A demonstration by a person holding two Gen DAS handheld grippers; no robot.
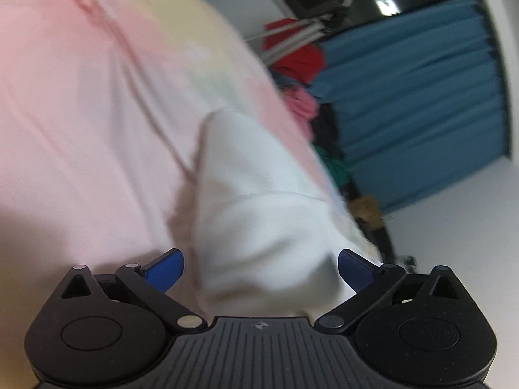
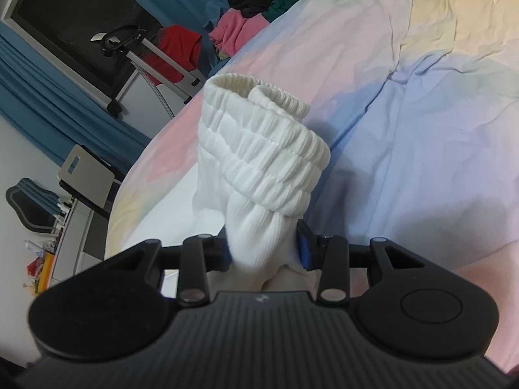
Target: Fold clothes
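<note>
Your left gripper (image 1: 261, 270): blue fingers spread wide, nothing pinched; blurred white garment (image 1: 259, 201) lies between and ahead of them on the pastel bedsheet (image 1: 81, 97). Your right gripper (image 2: 264, 248): clamped on the same white garment (image 2: 259, 162) below its ribbed elastic band, bunch lifted above the bedsheet (image 2: 438, 113). Clothes pile (image 2: 259, 3) at the bed's far edge.

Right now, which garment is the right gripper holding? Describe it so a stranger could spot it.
On the pastel bedspread, look just ahead of the right gripper. Its fingers pinch a white garment with a ribbed, gathered elastic band, unlike the coloured clothes pile behind.
</note>
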